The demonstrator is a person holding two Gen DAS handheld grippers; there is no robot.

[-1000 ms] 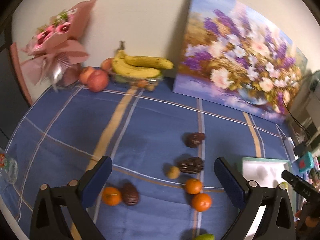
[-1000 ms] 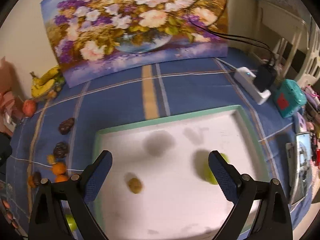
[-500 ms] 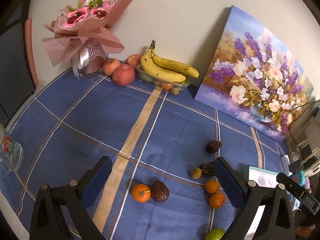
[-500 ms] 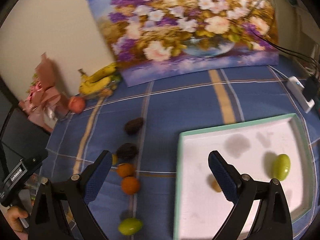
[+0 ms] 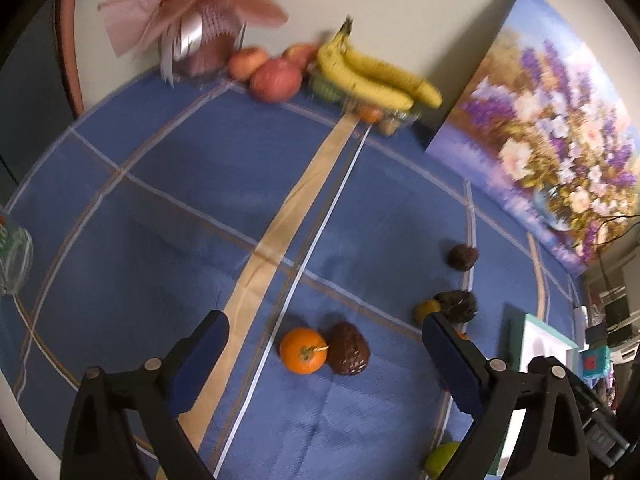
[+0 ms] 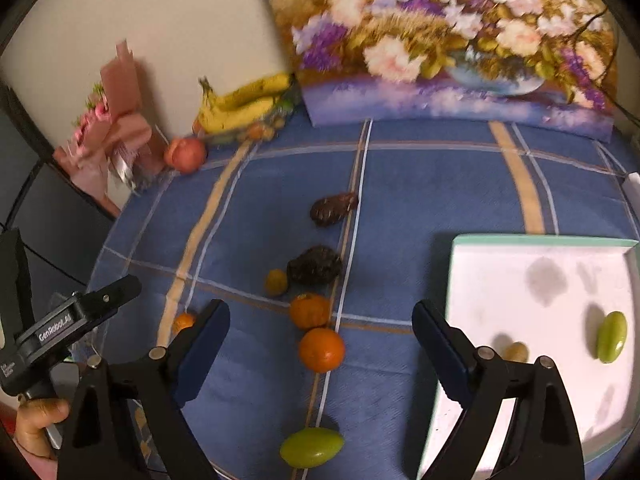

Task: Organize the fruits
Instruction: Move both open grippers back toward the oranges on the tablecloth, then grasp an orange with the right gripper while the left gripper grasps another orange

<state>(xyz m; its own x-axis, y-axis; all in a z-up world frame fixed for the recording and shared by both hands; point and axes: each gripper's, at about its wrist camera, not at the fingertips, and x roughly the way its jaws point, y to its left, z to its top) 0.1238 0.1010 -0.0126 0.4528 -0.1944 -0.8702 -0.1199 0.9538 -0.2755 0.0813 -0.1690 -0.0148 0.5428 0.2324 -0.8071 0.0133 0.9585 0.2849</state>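
My left gripper (image 5: 323, 322) hangs over the blue checked cloth, its jaws wide and closing, nothing touching the pads. An orange (image 5: 302, 351) and a dark brown fruit (image 5: 349, 348) lie side by side between its fingers. My right gripper (image 6: 319, 308) is also wide and closing, above two oranges (image 6: 321, 350) that it does not touch. A green fruit (image 6: 311, 447) lies nearer the front edge. Two dark fruits (image 6: 316, 265) and a small yellow one (image 6: 276, 281) lie further back. The white tray (image 6: 540, 239) at the right holds a green fruit (image 6: 611, 337) and a small brownish one (image 6: 516, 351).
Bananas (image 5: 372, 76), apples (image 5: 276, 80) and a pink bouquet (image 5: 200, 8) stand along the back wall beside a flower painting (image 5: 552, 128). A glass (image 5: 14, 256) sits at the cloth's left edge. A hand (image 6: 36, 420) holds the left gripper's handle.
Both views have swung left: the right gripper left the tray and now sits over the oranges. The left gripper came down closer to the orange and dark fruit pair.
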